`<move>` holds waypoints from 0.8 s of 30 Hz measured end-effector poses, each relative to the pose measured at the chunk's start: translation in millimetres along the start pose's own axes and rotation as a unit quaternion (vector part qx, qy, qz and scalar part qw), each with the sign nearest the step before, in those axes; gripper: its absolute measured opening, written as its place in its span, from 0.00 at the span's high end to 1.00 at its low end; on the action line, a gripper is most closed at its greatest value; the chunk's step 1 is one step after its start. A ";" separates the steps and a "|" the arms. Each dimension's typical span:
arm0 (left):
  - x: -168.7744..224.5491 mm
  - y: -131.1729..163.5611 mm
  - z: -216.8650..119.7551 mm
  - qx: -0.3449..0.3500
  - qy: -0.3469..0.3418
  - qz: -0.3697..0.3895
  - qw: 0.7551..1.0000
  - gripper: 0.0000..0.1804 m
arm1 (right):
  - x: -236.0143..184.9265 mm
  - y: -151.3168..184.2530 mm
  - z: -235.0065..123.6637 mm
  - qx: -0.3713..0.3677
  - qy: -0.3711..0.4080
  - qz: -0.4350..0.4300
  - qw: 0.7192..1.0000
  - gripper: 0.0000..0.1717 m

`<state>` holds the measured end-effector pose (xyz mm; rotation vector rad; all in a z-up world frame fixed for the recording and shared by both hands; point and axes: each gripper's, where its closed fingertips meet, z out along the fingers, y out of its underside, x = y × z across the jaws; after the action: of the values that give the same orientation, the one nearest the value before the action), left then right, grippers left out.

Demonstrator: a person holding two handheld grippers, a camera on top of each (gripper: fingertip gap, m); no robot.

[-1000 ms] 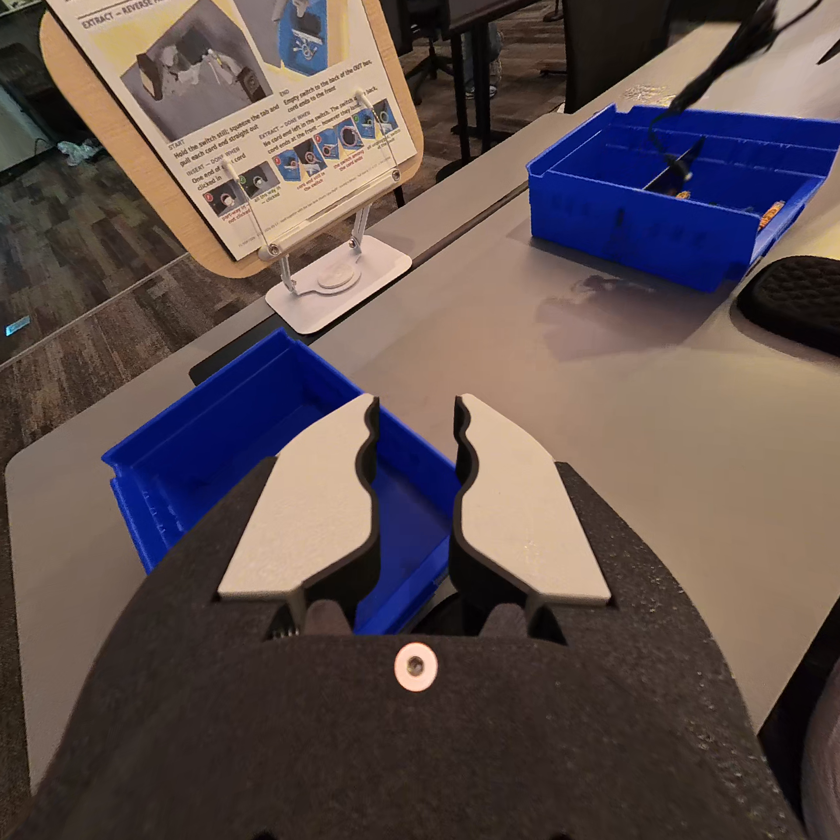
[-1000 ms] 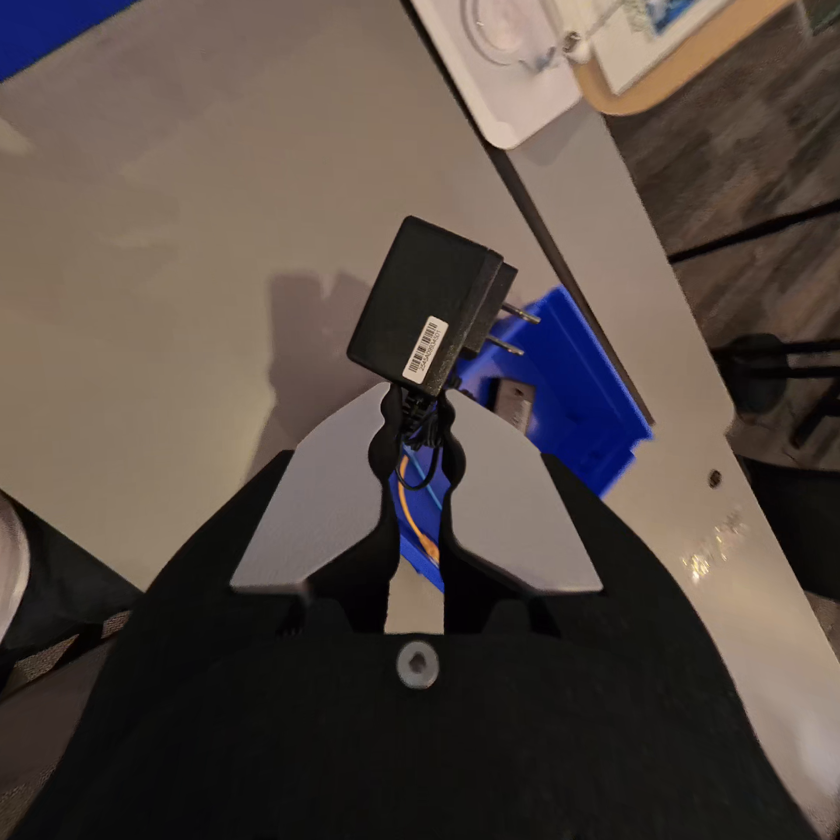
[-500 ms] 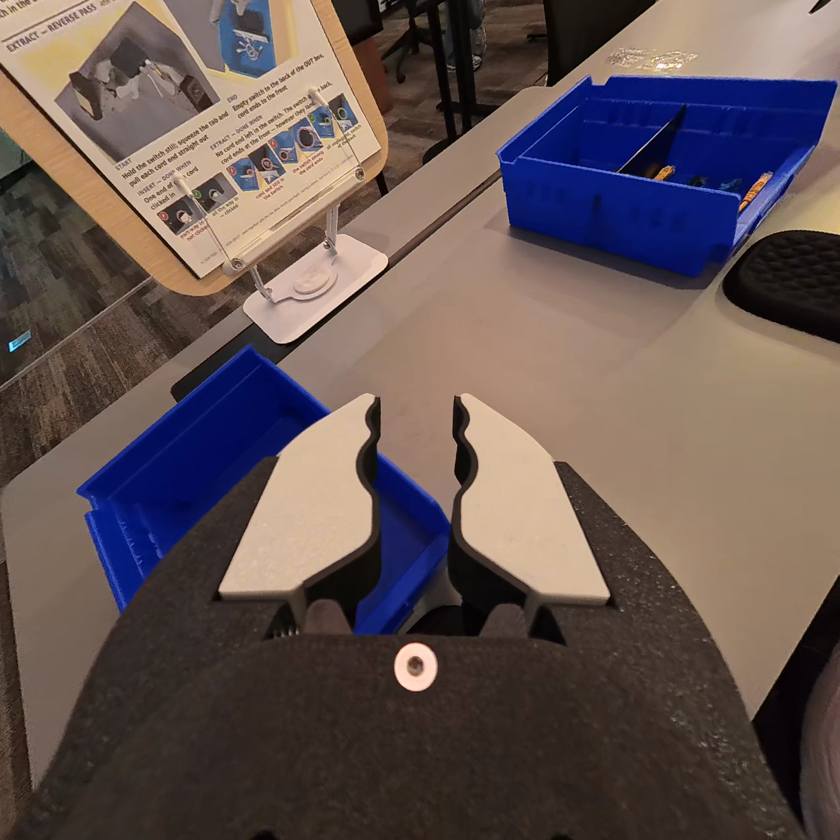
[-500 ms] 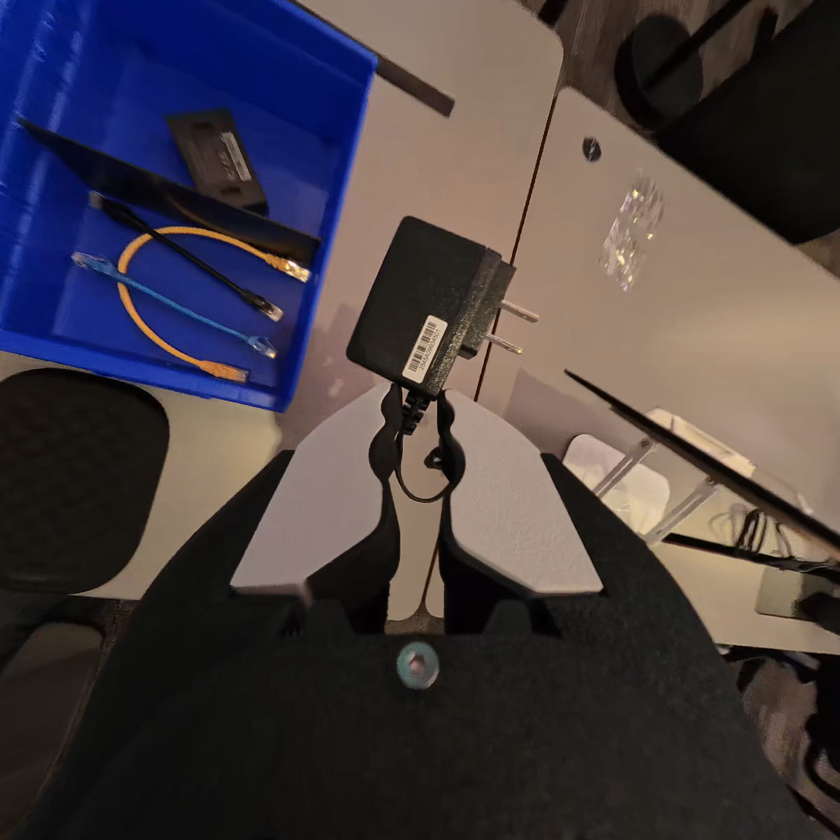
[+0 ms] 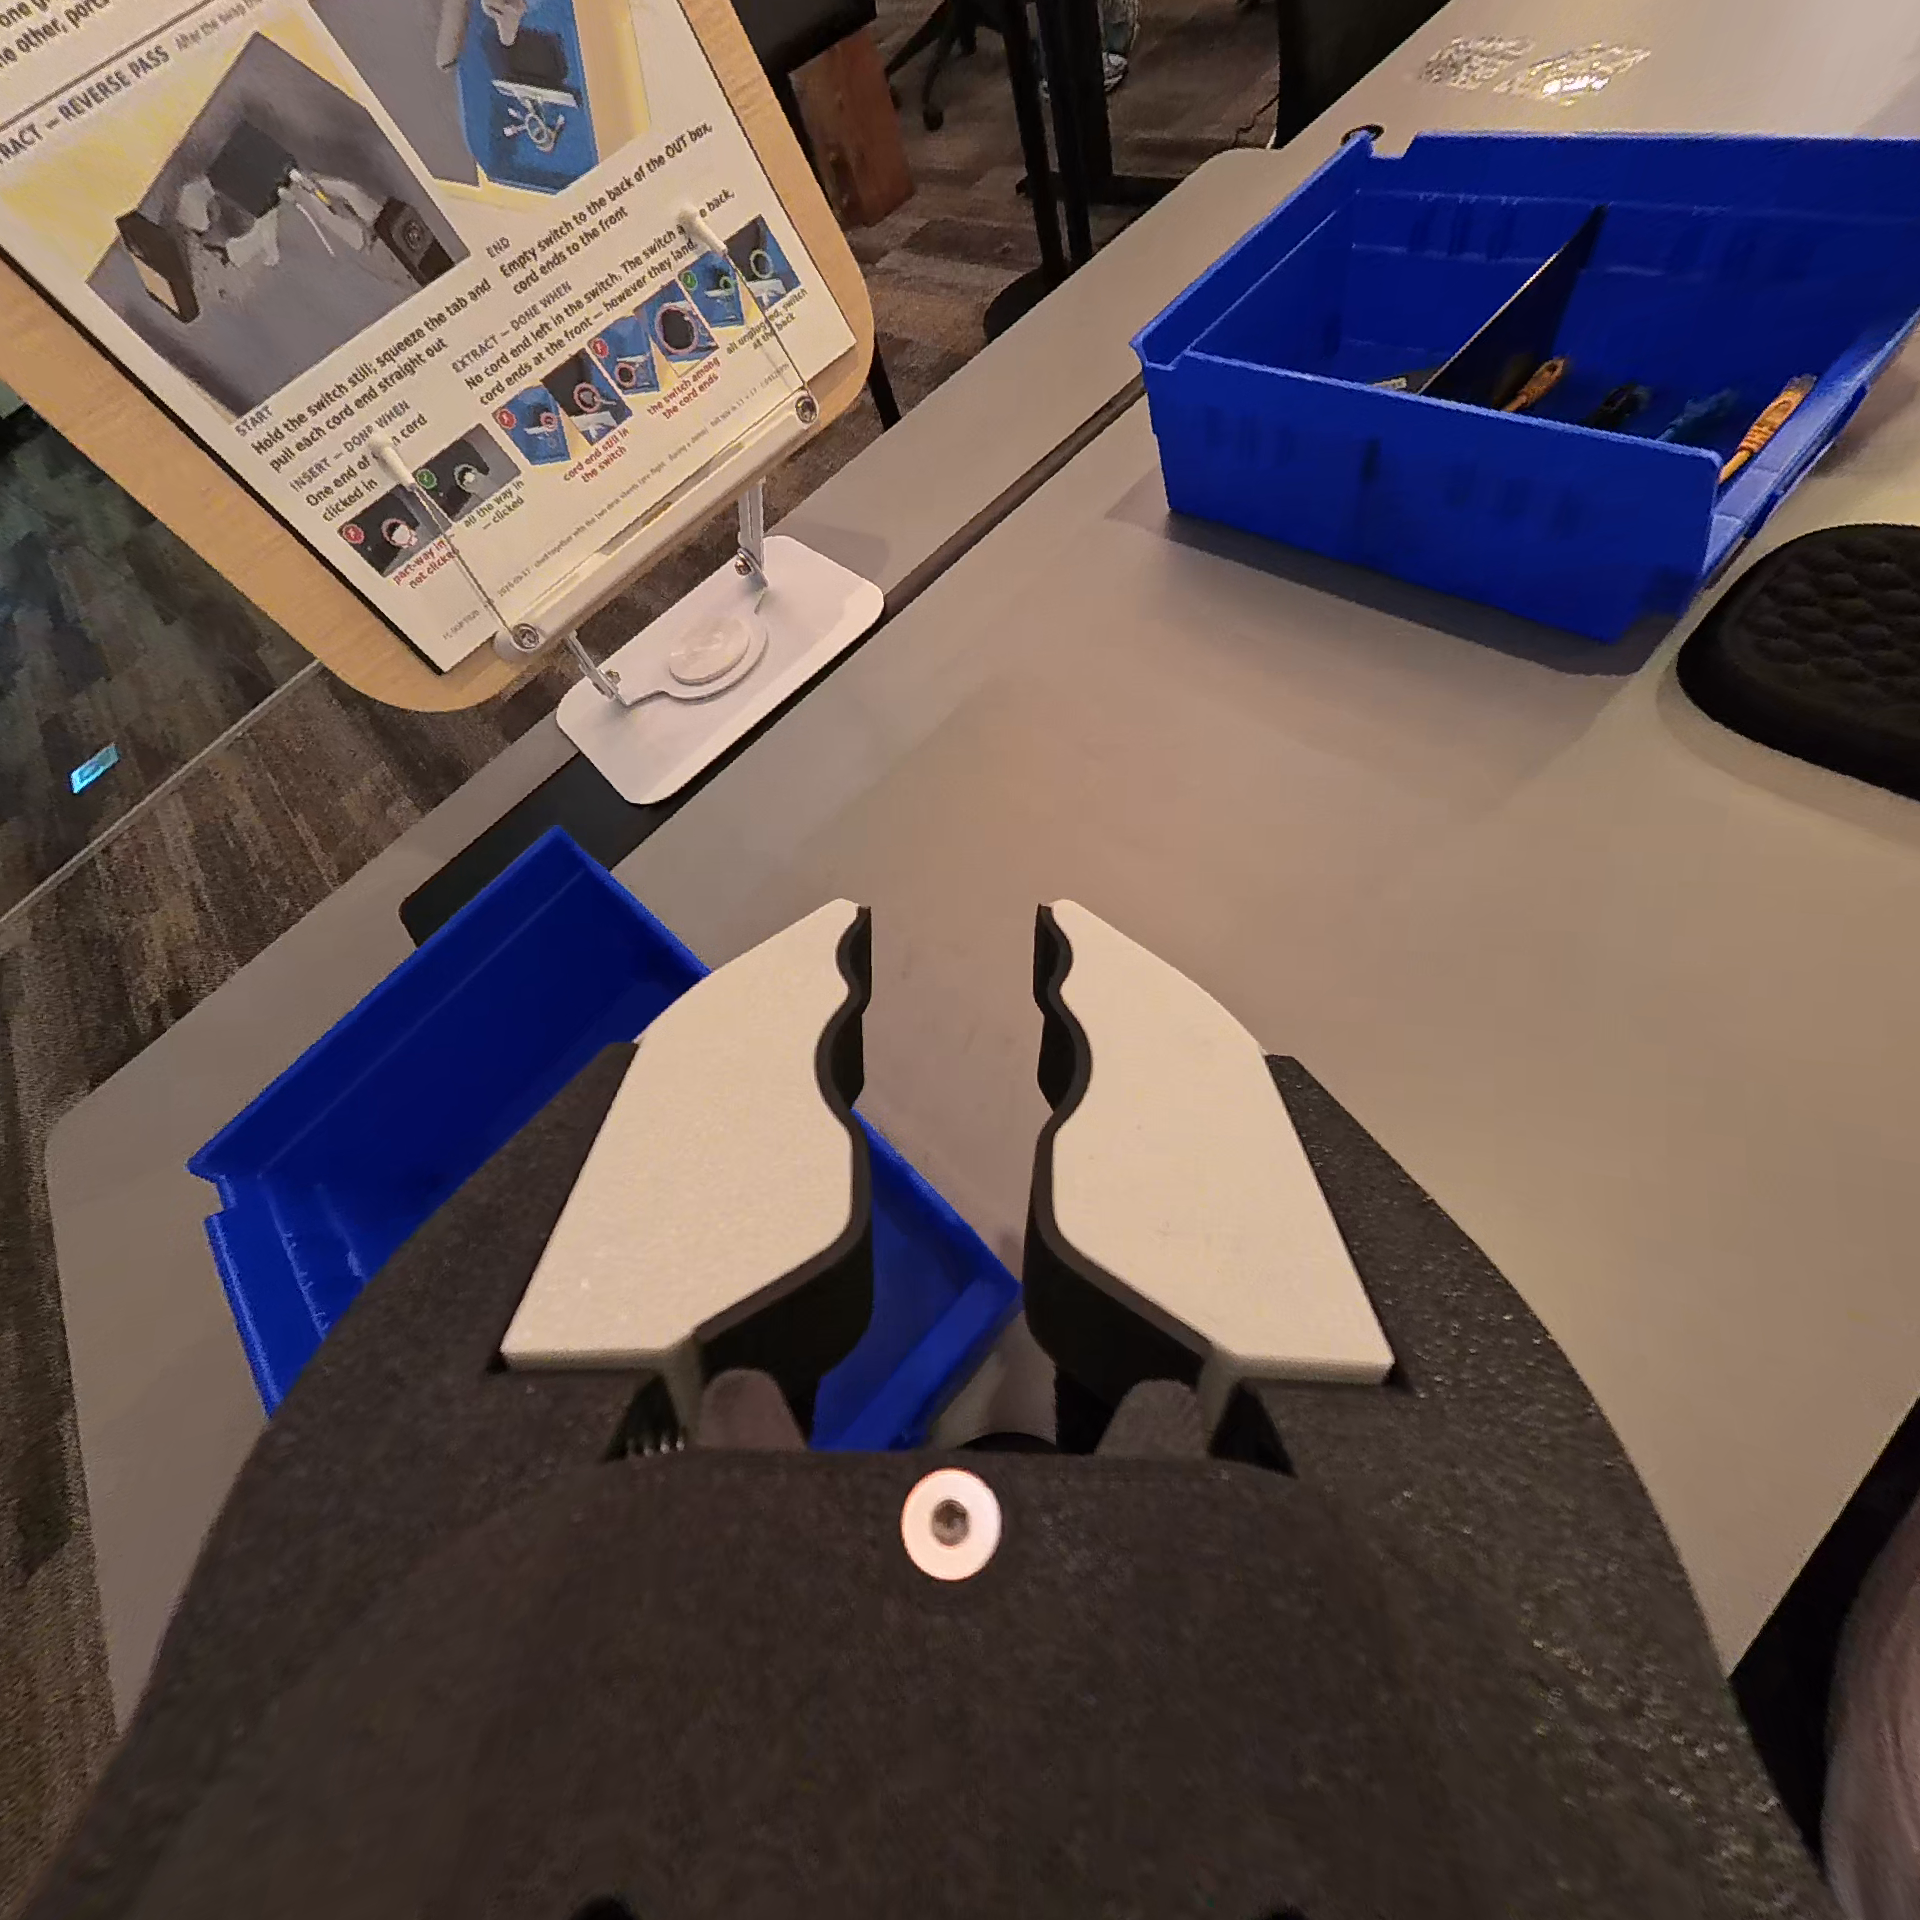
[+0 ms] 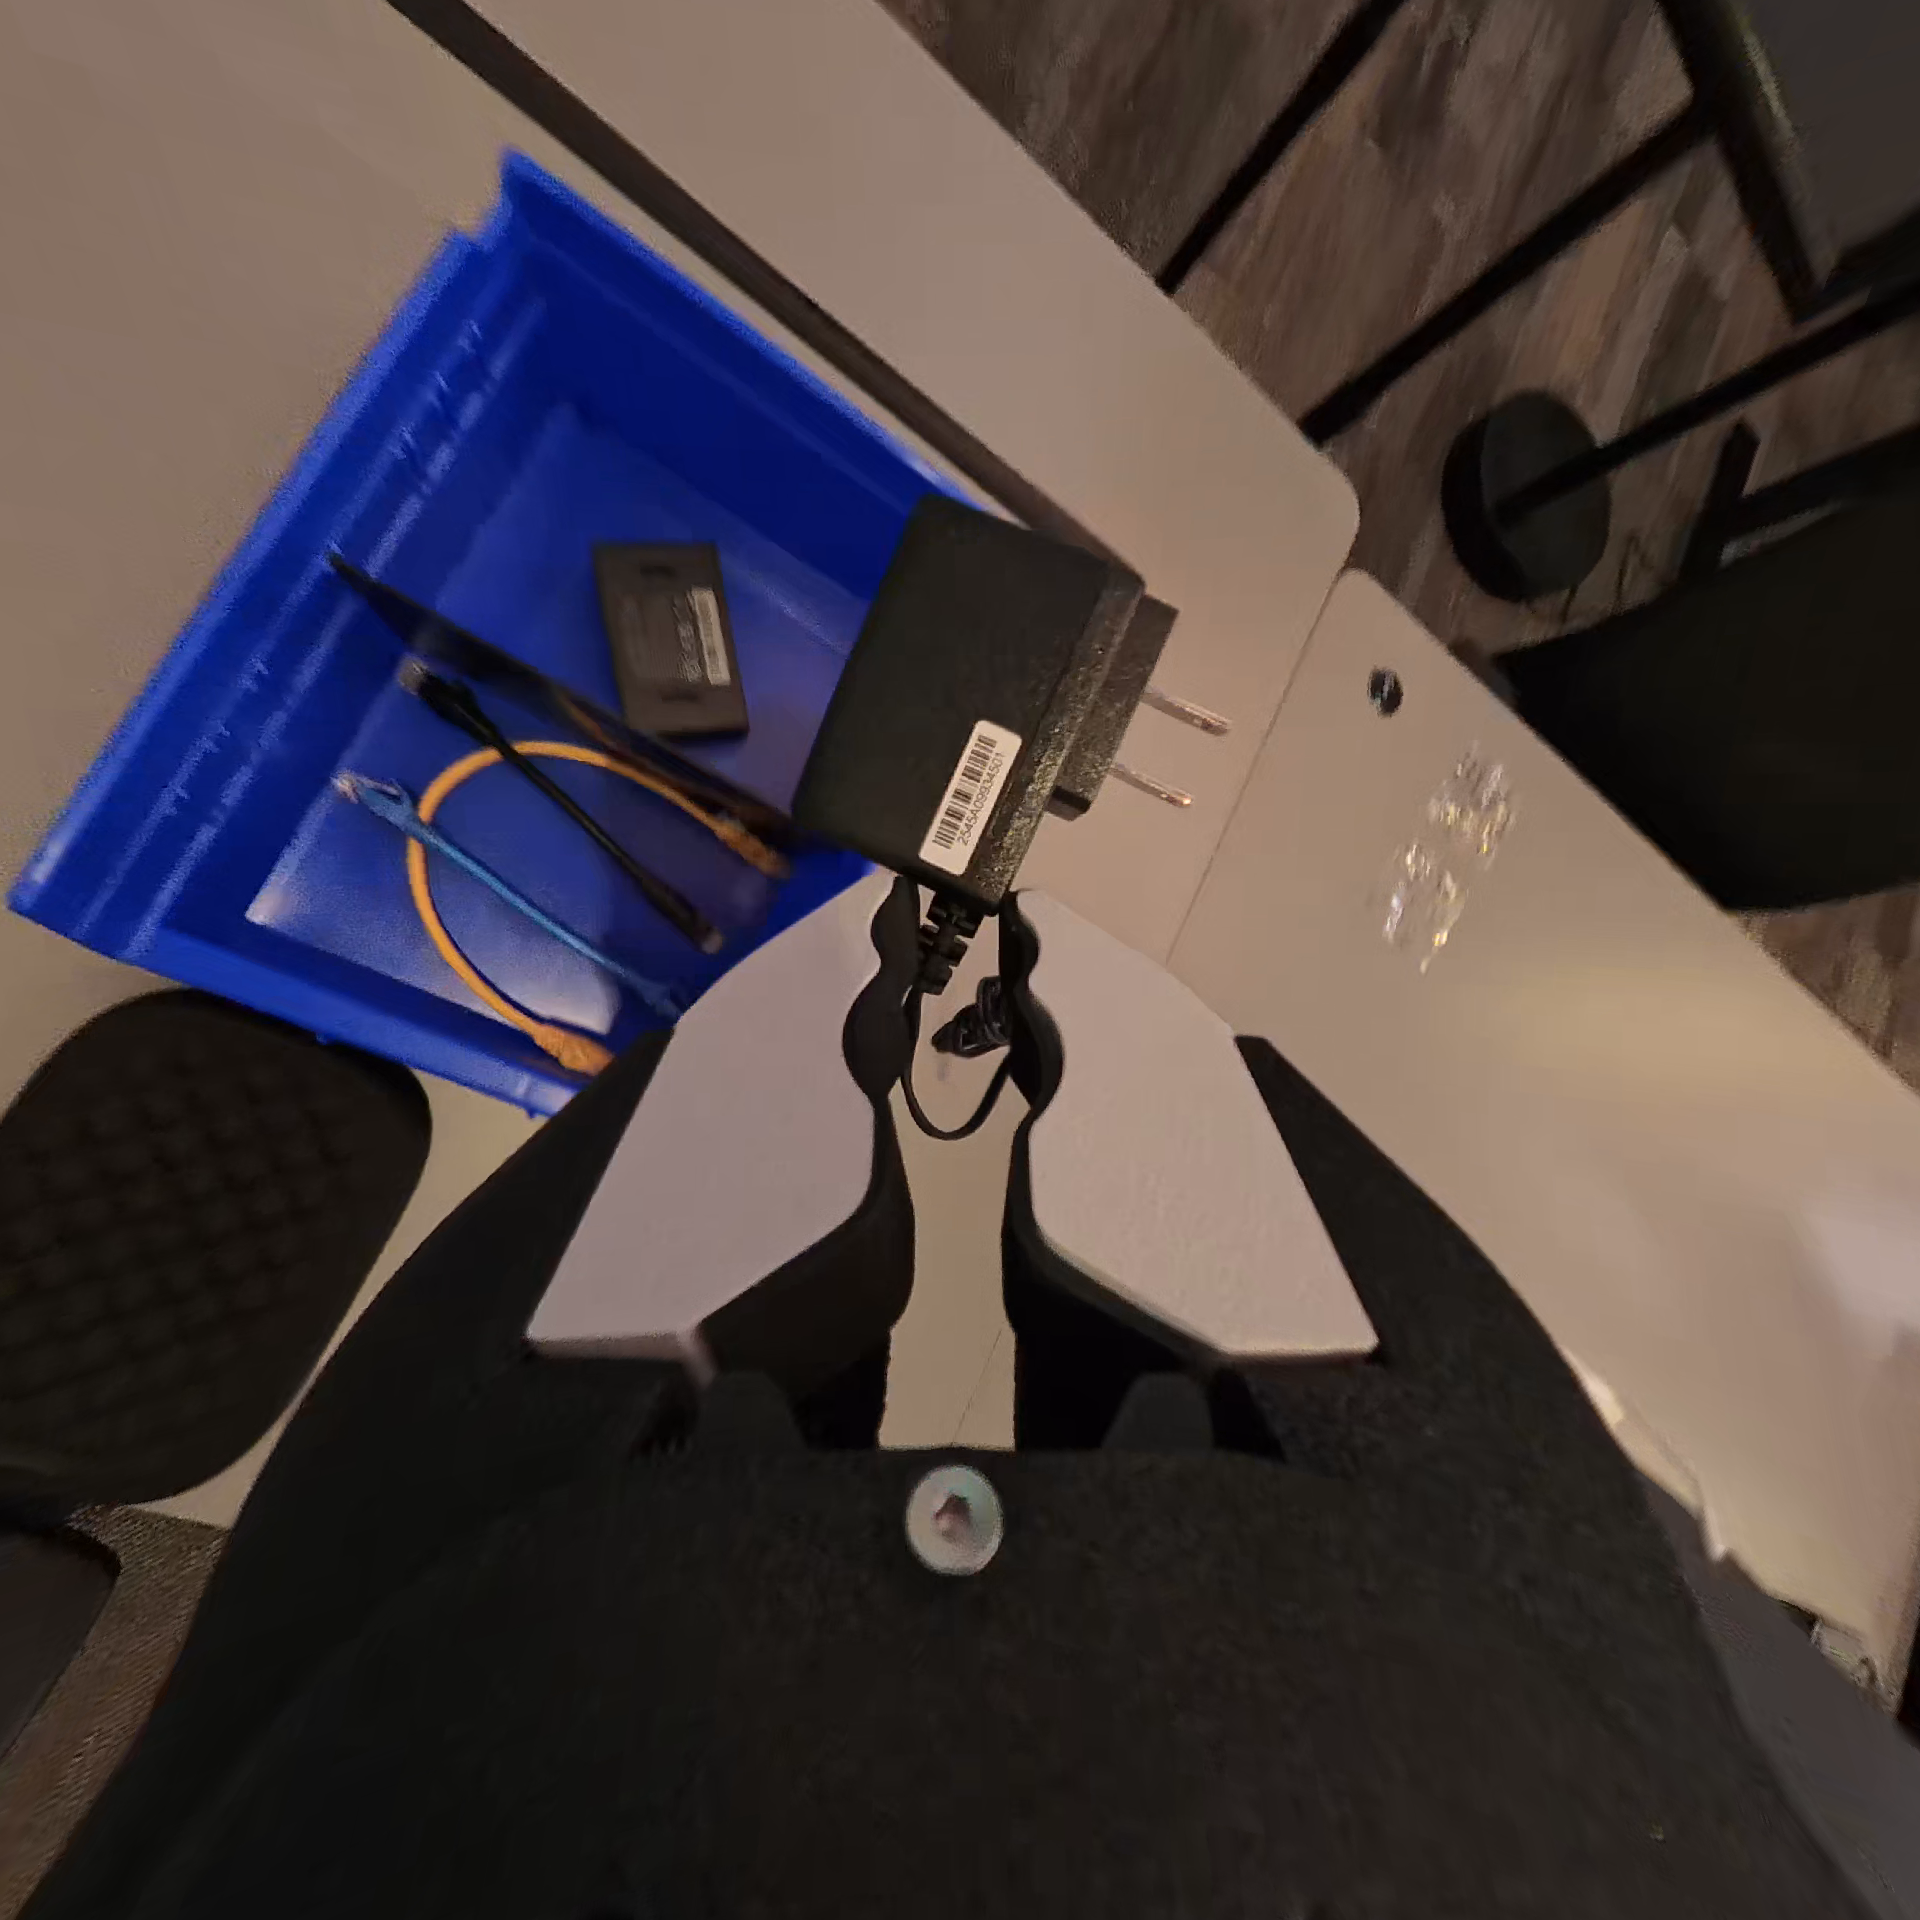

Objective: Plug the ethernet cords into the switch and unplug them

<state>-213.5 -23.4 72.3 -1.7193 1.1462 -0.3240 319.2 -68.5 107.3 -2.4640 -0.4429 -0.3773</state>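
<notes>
My right gripper point(image 6: 956, 920) is shut on a black power adapter point(image 6: 966, 696), gripping it at the cord end. Its two prongs point right, and a loop of its thin black cord point(image 6: 951, 1117) hangs between the fingers. It hangs in the air above the table beside the divided blue bin point(image 6: 260, 727). In the bin lie a black switch point(image 6: 670, 639) and orange point(image 6: 436, 935), light blue point(image 6: 499, 894) and black point(image 6: 561, 800) ethernet cords. My left gripper point(image 5: 951, 920) is open and empty above the grey table point(image 5: 1247, 883), next to an empty blue bin point(image 5: 436, 1091).
The divided blue bin also shows in the left wrist view point(image 5: 1455, 488) at the far right. An instruction board on a white stand point(image 5: 717, 665) is at the table's far edge. A black pad point(image 5: 1818, 644) point(image 6: 177, 1226) lies beside the divided bin. Dark chairs point(image 6: 1714, 727) stand beyond the table. The tips of one gripper are about 55 cm away from the tips of the other. The black switch point(image 6: 670, 639) is closer to my right gripper, around 25 cm from its tips; the left tips are 50 cm off.
My right gripper has swung round with the adapter still in its grasp, and the divided bin now lies to its left. My left gripper drifted slightly right and stayed open.
</notes>
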 end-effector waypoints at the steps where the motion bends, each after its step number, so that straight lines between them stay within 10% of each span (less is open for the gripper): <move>1: 0.5 -0.9 0.1 -0.001 -0.001 0.000 1.000 0.84 | -2.7 -16.0 1.2 0.005 -0.005 -0.009 1.000 0.92; 8: -1.1 -2.5 -6.8 -0.007 -0.018 0.003 1.000 0.84 | -39.9 -84.2 56.3 0.033 -0.078 -0.063 0.994 0.91; 24: -4.4 2.4 -28.5 -0.013 -0.046 0.002 0.999 0.85 | -148.2 -21.6 245.2 -0.131 -0.223 -0.086 0.962 0.91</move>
<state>-236.1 -36.6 84.8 -1.7358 1.0910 -0.2248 216.9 63.0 -126.8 -2.7797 -0.8441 0.0671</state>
